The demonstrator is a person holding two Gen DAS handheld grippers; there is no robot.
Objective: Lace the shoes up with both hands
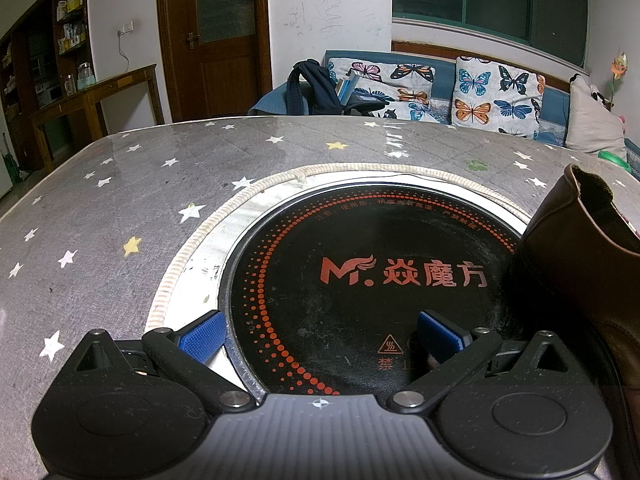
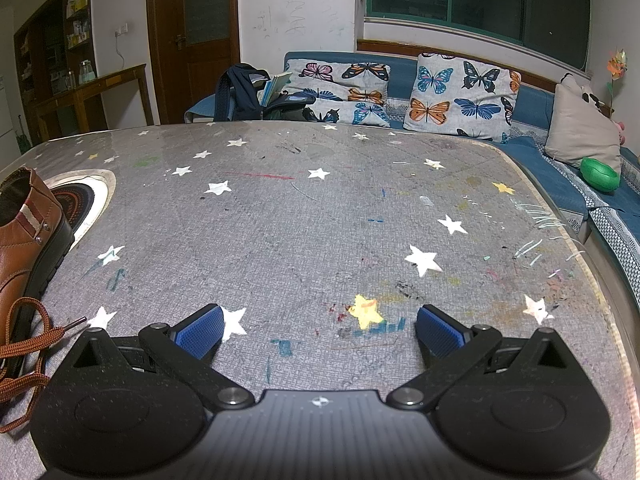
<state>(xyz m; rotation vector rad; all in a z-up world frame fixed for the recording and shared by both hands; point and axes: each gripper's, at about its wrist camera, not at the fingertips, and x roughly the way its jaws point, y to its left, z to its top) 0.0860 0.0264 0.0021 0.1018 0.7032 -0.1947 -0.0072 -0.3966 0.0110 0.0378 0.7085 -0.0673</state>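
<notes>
Hovering low over the table (image 2: 320,220), both grippers gape wide, holding nothing: the left (image 1: 320,336) above the black hob (image 1: 360,280), the right (image 2: 318,332) over bare cloth. The shoe (image 2: 28,236) stands between them, its lace (image 2: 28,344) loose nearby.

Grey star-print table (image 2: 320,220) w/ inset round hotplate (image 1: 360,280); brown shoe (image 2: 24,240) on it, lace (image 2: 24,344) loose.

Shoe (image 2: 28,240) on table (image 2: 320,220), beside inset cooktop (image 1: 360,280); lace (image 2: 24,344) trailing alongside; sofa (image 2: 540,152) behind.
</notes>
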